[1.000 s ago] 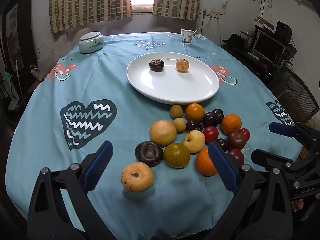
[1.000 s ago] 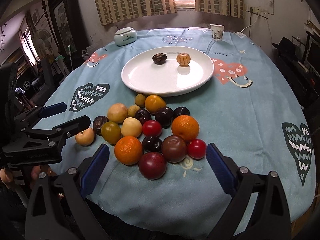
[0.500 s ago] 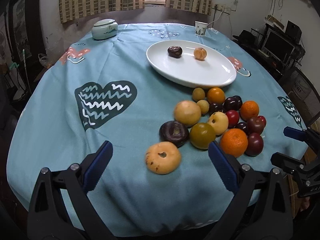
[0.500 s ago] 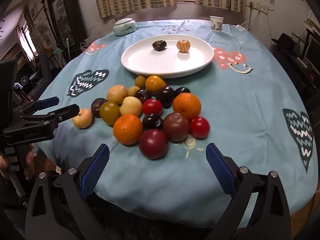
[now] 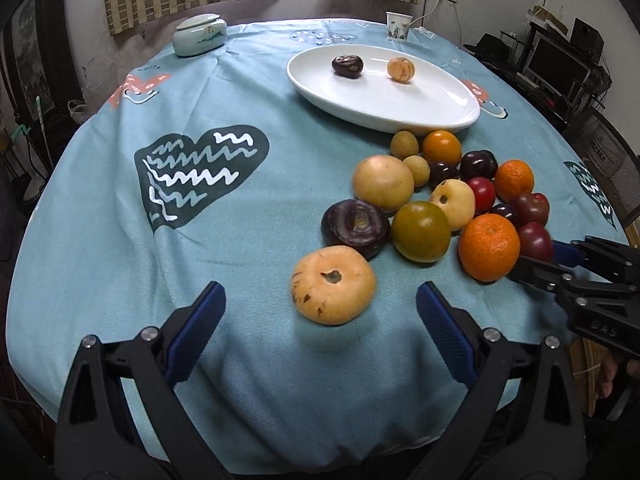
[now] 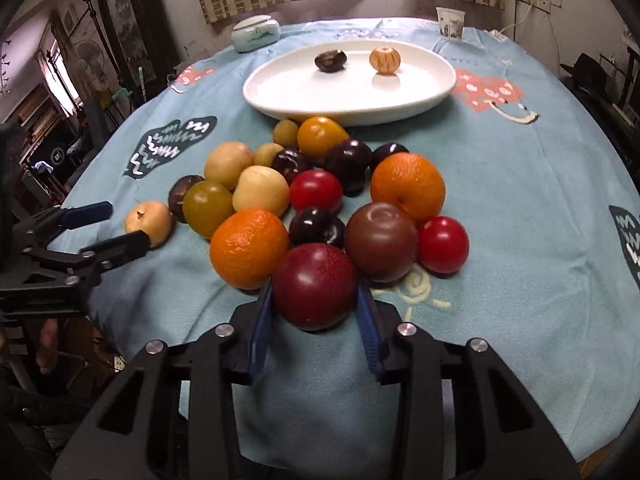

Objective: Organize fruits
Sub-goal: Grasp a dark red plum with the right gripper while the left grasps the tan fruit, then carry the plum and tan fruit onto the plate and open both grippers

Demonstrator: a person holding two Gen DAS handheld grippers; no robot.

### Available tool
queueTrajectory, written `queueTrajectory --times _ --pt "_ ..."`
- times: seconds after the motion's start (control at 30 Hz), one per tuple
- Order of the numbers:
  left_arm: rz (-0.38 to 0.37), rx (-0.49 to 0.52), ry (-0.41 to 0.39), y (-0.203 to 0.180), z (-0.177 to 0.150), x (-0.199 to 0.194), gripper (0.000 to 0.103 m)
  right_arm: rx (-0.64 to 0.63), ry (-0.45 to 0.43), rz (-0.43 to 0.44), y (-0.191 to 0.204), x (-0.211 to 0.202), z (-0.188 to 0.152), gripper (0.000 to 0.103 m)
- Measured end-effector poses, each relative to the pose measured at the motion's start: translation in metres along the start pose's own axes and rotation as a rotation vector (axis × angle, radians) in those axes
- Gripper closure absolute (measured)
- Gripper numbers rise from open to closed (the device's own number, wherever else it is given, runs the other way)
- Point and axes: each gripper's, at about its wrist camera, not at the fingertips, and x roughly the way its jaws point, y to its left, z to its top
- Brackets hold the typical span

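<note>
A pile of several fruits lies on the teal tablecloth in front of a white plate (image 6: 288, 96). On the plate rest a dark fruit (image 6: 330, 60) and a tan fruit (image 6: 385, 60). My right gripper (image 6: 315, 304) is closing its jaws on the dark red plum (image 6: 314, 284) at the pile's near edge, and both blue pads touch its sides. My left gripper (image 5: 320, 300) stands open, low over the cloth, with a flat tan fruit (image 5: 334, 284) just ahead between its fingertips, untouched. An orange (image 6: 250, 248) sits right beside the plum.
A lidded ceramic jar (image 5: 200, 36) and a small paper cup (image 5: 398, 26) stand at the table's far side. The table's near edge lies just below both grippers. A computer desk and chairs stand to the right, and shelves to the left.
Both grippers have sunk toward the table. The right jaws went from wide open to closed around the dark red plum. The left gripper came up to the tan fruit, still open.
</note>
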Motion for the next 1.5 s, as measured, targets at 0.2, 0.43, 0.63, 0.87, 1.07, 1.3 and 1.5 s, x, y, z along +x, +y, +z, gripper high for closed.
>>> queueTrajectory --times 0.2,0.43,0.63,0.87,1.07,1.3,1.5 --pt "-0.027 -0.015 -0.008 -0.001 0.001 0.007 0.018 0.01 -0.025 -0.019 -0.005 -0.017 -0.001 0.063" --pt "-0.051 -0.018 0.015 -0.007 0.001 0.016 0.056 0.017 -0.027 -0.005 -0.005 -0.02 0.0 0.063" --pt "-0.079 0.0 -0.064 -0.012 0.007 -0.009 0.056 0.022 -0.042 0.004 -0.005 -0.026 -0.001 0.063" --pt "-0.115 0.024 -0.078 -0.021 0.026 -0.017 0.056 0.038 -0.074 0.027 -0.011 -0.033 0.009 0.063" --pt "-0.123 0.049 -0.084 -0.03 0.051 -0.012 0.056 0.042 -0.102 0.032 -0.018 -0.035 0.025 0.063" --pt "-0.111 0.079 -0.095 -0.036 0.101 0.005 0.056 0.036 -0.108 0.035 -0.028 -0.024 0.056 0.063" --pt "-0.104 0.07 -0.097 -0.035 0.168 0.029 0.056 -0.008 -0.126 0.005 -0.042 -0.009 0.116 0.063"
